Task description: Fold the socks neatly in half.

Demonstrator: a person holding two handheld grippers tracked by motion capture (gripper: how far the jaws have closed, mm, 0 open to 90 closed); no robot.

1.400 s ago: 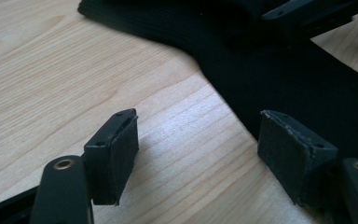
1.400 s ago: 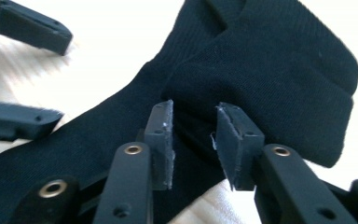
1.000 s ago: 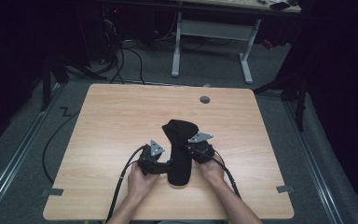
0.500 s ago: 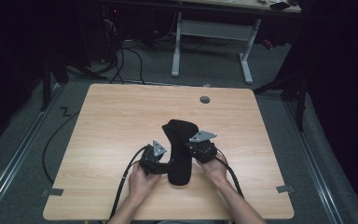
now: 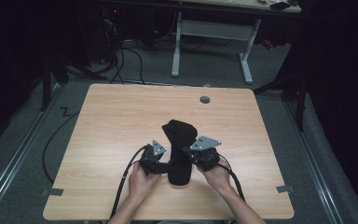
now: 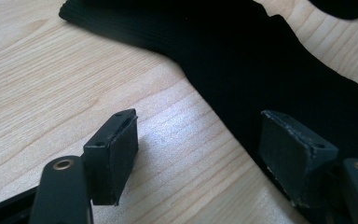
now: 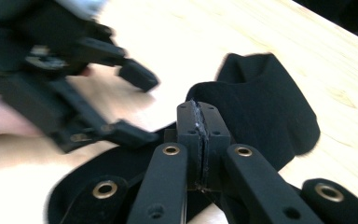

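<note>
A black sock (image 5: 179, 133) lies lengthwise on the wooden table (image 5: 121, 121), between both grippers. My right gripper (image 5: 189, 154) is at its right edge; in the right gripper view its jaws are pressed together (image 7: 198, 109), pinching a fold of the sock (image 7: 270, 102) that rises to the pads. My left gripper (image 5: 167, 163) is at the sock's left edge with its jaws wide apart (image 6: 205, 154). One of its pads (image 6: 114, 151) hovers over bare wood, the other over the sock (image 6: 261, 60). The right gripper view also shows the open left gripper (image 7: 137, 105) opposite.
A round cable hole (image 5: 205, 99) sits in the table near the far edge. Behind the table stand a white desk frame (image 5: 209, 37) and loose cables on the floor (image 5: 121, 56). Tape marks sit at the near corners.
My right gripper has lifted and drawn a little away from the table, taking a pinch of the sock up with it. The left gripper has stayed where it was.
</note>
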